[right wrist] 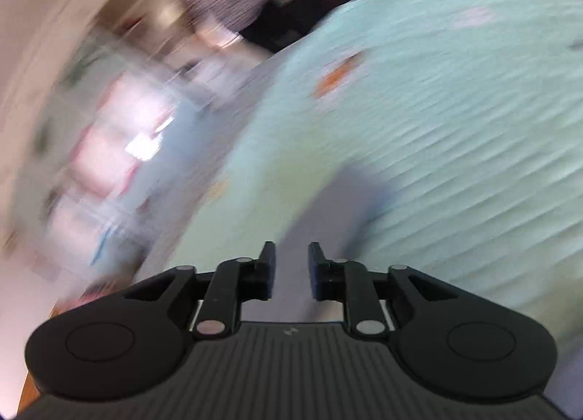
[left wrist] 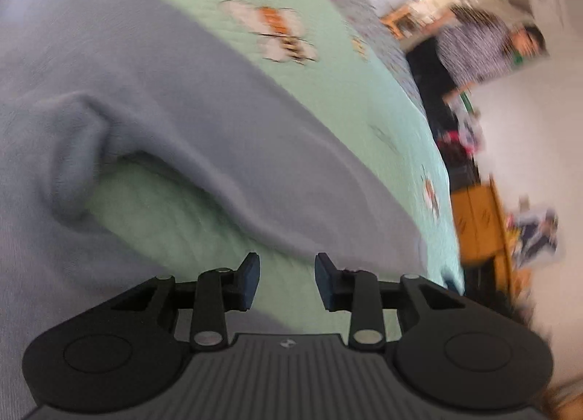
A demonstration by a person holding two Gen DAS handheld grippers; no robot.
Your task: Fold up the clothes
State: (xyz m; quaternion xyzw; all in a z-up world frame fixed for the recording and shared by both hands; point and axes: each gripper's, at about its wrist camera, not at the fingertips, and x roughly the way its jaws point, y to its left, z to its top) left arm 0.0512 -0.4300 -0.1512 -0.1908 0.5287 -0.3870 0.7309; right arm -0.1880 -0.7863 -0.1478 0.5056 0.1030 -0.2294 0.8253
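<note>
A grey-blue garment [left wrist: 127, 99] lies spread on a mint-green bedspread [left wrist: 328, 99] and fills the left of the left wrist view, with a raised fold near its middle. My left gripper [left wrist: 287, 276] hovers over the garment's near edge, open, and only the bedspread shows between its fingers. In the blurred right wrist view a strip of the same grey garment [right wrist: 339, 208] runs from the jaws out onto the bedspread [right wrist: 455, 128]. My right gripper [right wrist: 291, 268] stands open just above that strip, and its pads do not press on it.
The bedspread carries printed butterflies [left wrist: 277, 33]. Beyond the bed's far edge stands a person in a patterned top [left wrist: 473, 48], beside a wooden piece of furniture [left wrist: 477, 223] and a white wall. The right wrist view shows blurred room clutter [right wrist: 120, 150] at the left.
</note>
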